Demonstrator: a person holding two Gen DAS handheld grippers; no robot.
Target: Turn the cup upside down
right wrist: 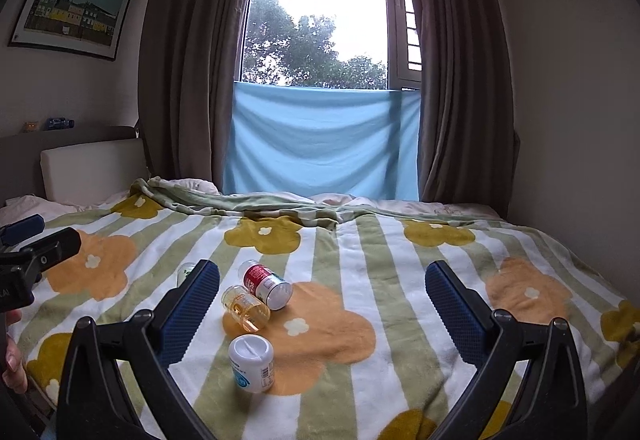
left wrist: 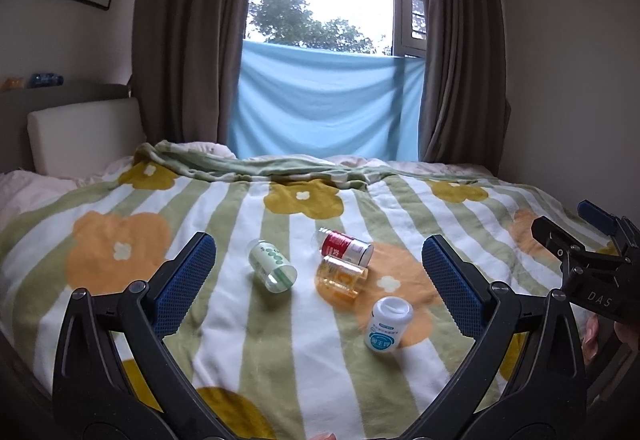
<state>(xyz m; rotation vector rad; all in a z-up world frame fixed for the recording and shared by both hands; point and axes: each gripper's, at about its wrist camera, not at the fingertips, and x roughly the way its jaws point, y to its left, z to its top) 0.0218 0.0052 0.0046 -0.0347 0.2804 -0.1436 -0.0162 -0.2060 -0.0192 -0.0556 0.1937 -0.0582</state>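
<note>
Several small cups lie on the flowered blanket (left wrist: pixel 224 320). A clear cup with green print (left wrist: pixel 273 266) lies on its side. A red-labelled cup (left wrist: pixel 346 246) lies on its side, touching an amber clear cup (left wrist: pixel 340 276) that also lies down. A white cup with a blue label (left wrist: pixel 388 324) stands with its closed white end up. My left gripper (left wrist: pixel 318 242) hovers open and empty short of them. My right gripper (right wrist: pixel 322 268) is open and empty too, with the red cup (right wrist: pixel 266 284), amber cup (right wrist: pixel 246 308) and white cup (right wrist: pixel 251 362) left of its middle. Its left finger half hides the green cup (right wrist: pixel 186 272).
The bed reaches back to a window with brown curtains (left wrist: pixel 460 60) and a blue cloth (left wrist: pixel 324 104). A padded headboard (left wrist: pixel 84 136) stands at the left, a wall at the right. A rumpled blanket fold (right wrist: pixel 256 206) lies beyond the cups. A hand (right wrist: pixel 14 364) shows at the left edge.
</note>
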